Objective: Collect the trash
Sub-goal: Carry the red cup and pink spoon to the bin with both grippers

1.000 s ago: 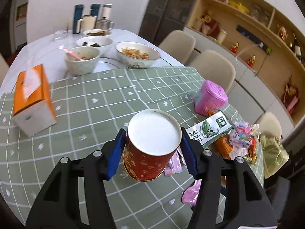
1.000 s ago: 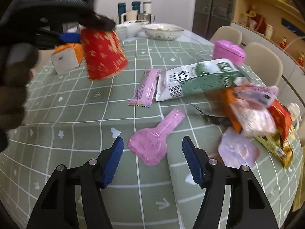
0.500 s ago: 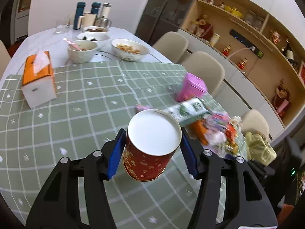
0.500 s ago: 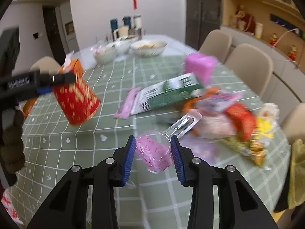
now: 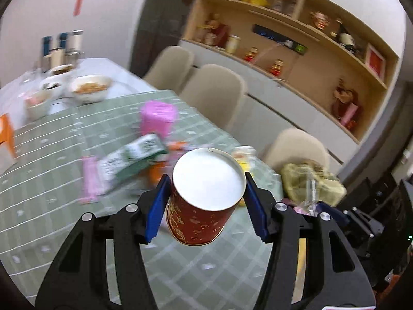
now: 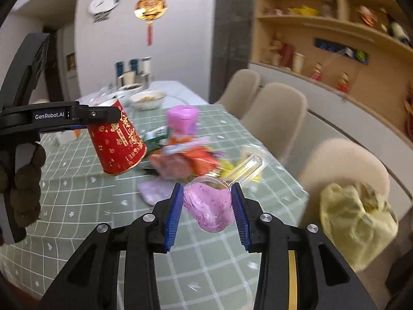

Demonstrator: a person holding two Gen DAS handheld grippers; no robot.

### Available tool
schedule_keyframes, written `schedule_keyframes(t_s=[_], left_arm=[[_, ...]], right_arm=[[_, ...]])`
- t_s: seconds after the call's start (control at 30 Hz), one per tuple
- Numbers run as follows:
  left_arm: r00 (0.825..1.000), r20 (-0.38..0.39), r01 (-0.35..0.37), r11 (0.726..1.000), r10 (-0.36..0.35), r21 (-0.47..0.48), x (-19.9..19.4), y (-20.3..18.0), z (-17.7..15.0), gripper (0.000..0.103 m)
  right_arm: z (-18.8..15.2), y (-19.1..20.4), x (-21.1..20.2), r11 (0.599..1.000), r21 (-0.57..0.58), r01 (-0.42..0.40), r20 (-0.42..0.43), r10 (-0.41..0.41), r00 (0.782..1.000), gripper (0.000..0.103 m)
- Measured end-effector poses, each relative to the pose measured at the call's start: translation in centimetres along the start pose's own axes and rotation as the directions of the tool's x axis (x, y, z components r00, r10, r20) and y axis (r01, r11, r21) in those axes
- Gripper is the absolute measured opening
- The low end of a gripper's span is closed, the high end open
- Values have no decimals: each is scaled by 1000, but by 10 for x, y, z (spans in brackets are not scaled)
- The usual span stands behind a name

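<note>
From your left wrist camera, your left gripper is clamped on a red paper cup with gold print, both blue pads pressing its sides. The cup hangs above the green checked tablecloth, its long axis tilted so the white open mouth faces the lens and the base points down and away. Behind it lie a blurred green-and-white carton and a pink lidded tub.

From your right wrist camera, your right gripper grips a pink clear-plastic scoop-shaped wrapper, the bowl between the pads, its clear handle running up and to the right, away from you. This view alone shows the cup side-on, base lower right, and the pile of bright wrappers, probably snack packets, though blur hides detail.
</note>
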State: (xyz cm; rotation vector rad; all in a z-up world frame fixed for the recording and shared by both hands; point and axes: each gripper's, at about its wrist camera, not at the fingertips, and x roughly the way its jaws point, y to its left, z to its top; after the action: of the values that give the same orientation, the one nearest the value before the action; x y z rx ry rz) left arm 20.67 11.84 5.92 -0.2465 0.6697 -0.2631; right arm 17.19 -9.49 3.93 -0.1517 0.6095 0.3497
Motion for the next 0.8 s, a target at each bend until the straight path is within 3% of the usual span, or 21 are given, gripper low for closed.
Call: schedule_keyframes(t_s=[0.13, 0.3, 0.47, 0.67, 0.8], left_arm=[[997, 6, 81, 994, -81, 76, 29, -69, 14, 53], [980, -24, 199, 970, -198, 138, 71, -154, 28, 53], [939, -90, 342, 927, -331, 157, 125, -241, 38, 54], [894, -190, 427, 900, -406, 90, 203, -313, 41, 53], [895, -216, 422, 898, -390, 123, 243, -352, 39, 53]], right_arm=[[-7, -63, -22, 995, 65, 71, 6, -71, 997, 36], [-15, -141, -49, 975, 140, 173, 29, -179, 983, 36], [-26, -224, -76, 943, 209, 261, 49, -276, 960, 37], [-37, -313, -92, 898, 249, 364, 60, -389, 919, 37], [-39, -358, -98, 869, 258, 422, 62, -451, 890, 37]])
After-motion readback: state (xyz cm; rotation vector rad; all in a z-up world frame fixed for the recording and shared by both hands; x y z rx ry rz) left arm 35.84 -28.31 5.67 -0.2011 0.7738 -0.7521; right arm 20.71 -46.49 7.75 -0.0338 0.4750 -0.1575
